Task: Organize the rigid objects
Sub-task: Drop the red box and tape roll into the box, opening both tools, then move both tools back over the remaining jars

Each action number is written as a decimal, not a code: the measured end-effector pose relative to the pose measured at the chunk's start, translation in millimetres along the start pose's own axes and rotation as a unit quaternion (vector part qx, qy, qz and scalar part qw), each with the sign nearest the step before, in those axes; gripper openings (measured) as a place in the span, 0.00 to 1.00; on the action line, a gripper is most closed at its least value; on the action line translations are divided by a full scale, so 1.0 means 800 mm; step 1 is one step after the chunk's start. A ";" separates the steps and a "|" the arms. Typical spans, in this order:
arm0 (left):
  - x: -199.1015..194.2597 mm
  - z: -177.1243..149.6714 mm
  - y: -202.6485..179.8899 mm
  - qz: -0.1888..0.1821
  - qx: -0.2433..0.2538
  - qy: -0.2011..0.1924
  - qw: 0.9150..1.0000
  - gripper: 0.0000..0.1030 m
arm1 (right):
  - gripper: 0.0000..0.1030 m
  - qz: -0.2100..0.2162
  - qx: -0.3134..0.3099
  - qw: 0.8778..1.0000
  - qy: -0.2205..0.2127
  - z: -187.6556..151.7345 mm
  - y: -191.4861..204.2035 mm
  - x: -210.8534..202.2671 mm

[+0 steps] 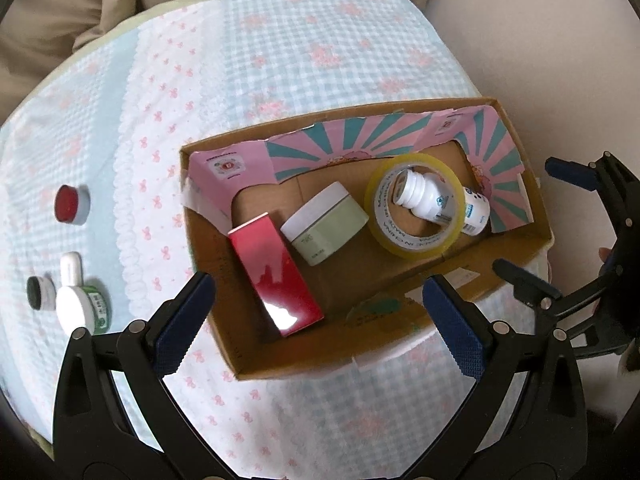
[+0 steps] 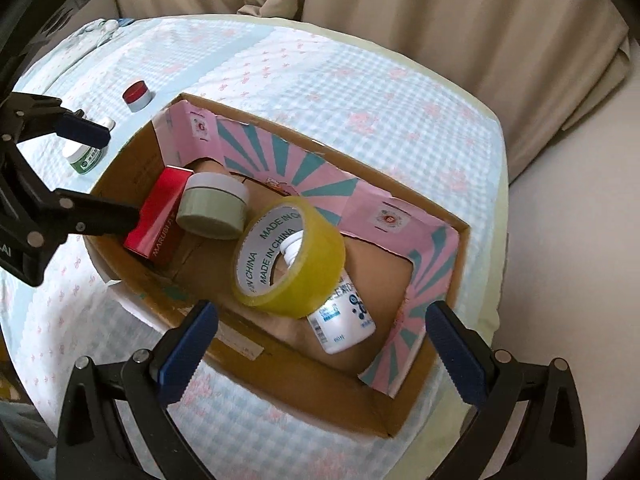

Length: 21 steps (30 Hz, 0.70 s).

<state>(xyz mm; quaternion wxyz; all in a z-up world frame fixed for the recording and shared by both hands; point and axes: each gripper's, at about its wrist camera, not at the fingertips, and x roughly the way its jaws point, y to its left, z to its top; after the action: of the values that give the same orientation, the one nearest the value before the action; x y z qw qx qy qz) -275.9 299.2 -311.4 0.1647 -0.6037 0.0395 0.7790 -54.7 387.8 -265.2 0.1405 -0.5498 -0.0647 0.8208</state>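
Tape roll (image 2: 289, 257) rings white bottle (image 2: 345, 320) inside cardboard box (image 2: 384, 404).

Open from above over box (image 1: 516, 258); floor crowded by carton (image 1: 276, 276), jar (image 1: 326, 228), tape (image 1: 416, 204), bottle (image 1: 430, 200); bare near corner.

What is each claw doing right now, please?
Left claw: open, holding nothing.
Right claw: open, holding nothing.
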 end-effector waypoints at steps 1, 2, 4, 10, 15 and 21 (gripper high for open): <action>-0.005 0.000 0.001 0.000 0.000 -0.001 1.000 1.00 | 1.00 -0.002 -0.001 1.000 -0.002 0.000 0.000 -0.006; -0.014 -0.001 0.000 0.001 0.001 -0.004 1.000 1.00 | 1.00 -0.002 -0.006 1.000 -0.005 0.001 0.000 -0.013; -0.033 -0.004 0.000 -0.001 0.000 -0.011 1.000 1.00 | 1.00 -0.005 -0.007 1.000 -0.008 0.003 0.000 -0.029; -0.115 -0.018 0.006 0.006 -0.008 -0.042 0.999 1.00 | 1.00 -0.016 0.003 1.000 -0.018 0.016 0.001 -0.098; -0.189 -0.039 0.049 0.004 -0.054 -0.077 0.996 1.00 | 1.00 -0.007 0.037 0.999 -0.026 0.035 0.007 -0.151; -0.256 -0.087 0.128 0.020 -0.107 -0.107 0.988 1.00 | 1.00 0.012 0.067 0.997 -0.044 0.059 0.038 -0.196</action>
<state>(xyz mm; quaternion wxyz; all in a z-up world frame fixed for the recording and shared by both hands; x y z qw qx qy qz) -198.3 141.8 -148.8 0.0866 -0.5300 -0.0500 0.8421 -47.4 314.0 -115.9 0.1641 -0.5036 -0.0084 0.8482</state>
